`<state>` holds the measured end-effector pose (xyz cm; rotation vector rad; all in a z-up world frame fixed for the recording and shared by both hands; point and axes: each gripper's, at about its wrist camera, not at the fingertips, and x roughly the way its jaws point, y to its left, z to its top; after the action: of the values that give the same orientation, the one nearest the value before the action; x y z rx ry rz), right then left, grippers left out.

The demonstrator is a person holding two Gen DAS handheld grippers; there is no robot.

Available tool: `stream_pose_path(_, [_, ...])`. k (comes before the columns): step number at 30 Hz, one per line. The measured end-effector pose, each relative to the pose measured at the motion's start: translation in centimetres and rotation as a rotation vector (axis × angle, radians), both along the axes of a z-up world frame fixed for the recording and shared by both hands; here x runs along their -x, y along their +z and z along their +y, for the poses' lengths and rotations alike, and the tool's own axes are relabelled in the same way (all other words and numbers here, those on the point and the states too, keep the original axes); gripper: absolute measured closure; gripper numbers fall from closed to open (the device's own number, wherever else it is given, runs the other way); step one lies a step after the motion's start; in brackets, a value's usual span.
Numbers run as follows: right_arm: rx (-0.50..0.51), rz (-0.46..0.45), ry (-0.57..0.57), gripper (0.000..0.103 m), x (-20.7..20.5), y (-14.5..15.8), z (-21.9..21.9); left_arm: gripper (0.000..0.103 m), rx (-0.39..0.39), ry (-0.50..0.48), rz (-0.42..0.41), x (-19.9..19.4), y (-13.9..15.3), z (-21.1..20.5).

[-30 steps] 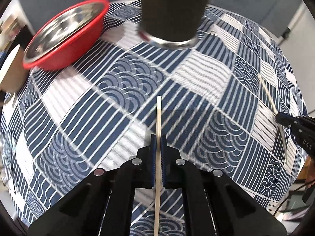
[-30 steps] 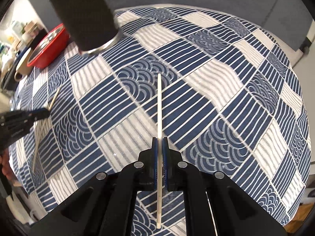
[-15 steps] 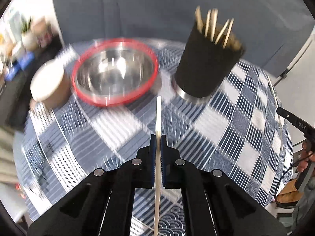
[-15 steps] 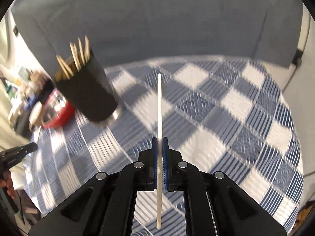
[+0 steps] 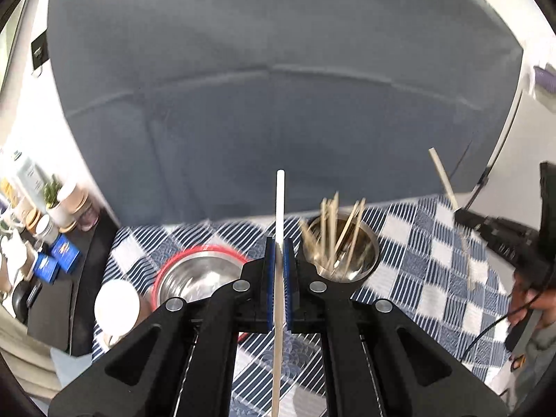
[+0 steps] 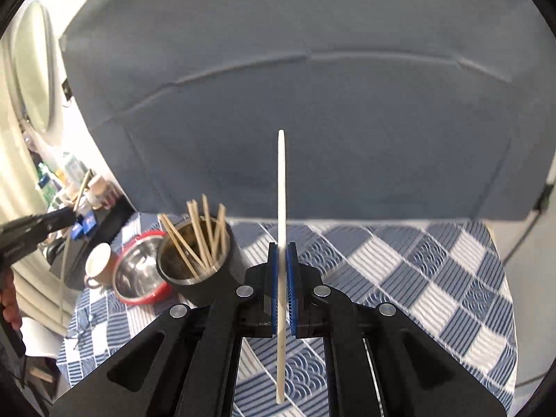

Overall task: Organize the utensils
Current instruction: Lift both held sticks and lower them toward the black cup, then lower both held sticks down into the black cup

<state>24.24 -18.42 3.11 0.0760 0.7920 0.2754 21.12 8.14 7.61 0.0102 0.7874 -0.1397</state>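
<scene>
My left gripper (image 5: 278,243) is shut on a pale chopstick (image 5: 279,215) that runs straight up the middle of the left wrist view. Just right of its tip stands the black utensil holder (image 5: 342,260) with several wooden chopsticks inside. In the right wrist view my right gripper (image 6: 285,248) is shut on a second pale chopstick (image 6: 282,187). The holder (image 6: 194,260) stands to its left on the blue-and-white patterned cloth (image 6: 399,260). The right gripper (image 5: 462,213) with its chopstick (image 5: 441,173) shows at the right edge of the left wrist view. Both grippers hang well above the table.
A red bowl with a steel inside (image 5: 194,278) and a cup with a white top (image 5: 116,307) stand left of the holder. A grey sofa back (image 6: 312,121) rises behind the table. A cluttered shelf (image 5: 41,229) lies at far left. A hand (image 5: 531,305) shows at right.
Both grippers rose high off the cloth and tilted upward, each keeping its chopstick. The holder, once seen from its side, now shows its open top from above.
</scene>
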Motion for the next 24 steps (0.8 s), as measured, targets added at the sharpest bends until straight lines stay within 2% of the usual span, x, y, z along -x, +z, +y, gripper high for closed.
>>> stream_pose_path(9, [-0.032, -0.056, 0.053, 0.099, -3.1, 2.2, 3.0, 0.098, 0.046, -0.015, -0.051, -4.0, 1.3, -2.3])
stream_pose_path(12, [-0.027, -0.068, 0.054, 0.099, -3.9, 2.3, 4.0, 0.098, 0.097, -0.021, -0.054, -5.3, 0.9, -2.6])
stream_pose_path(15, [-0.042, -0.076, 0.056, 0.099, -5.0, 2.1, 4.9, 0.098, 0.115, -0.036, -0.064, -6.5, 0.2, -3.0])
stream_pose_path(17, [-0.052, -0.087, 0.064, 0.098, -5.6, 1.9, 5.5, 0.098, 0.100, -0.031, -0.094, -7.1, -0.1, -3.3])
stream_pose_path(24, [-0.124, -0.128, 0.112, 0.098, -7.2, 0.1, 6.6, 0.098, 0.193, -0.066, -0.103, -10.0, -1.7, -3.9])
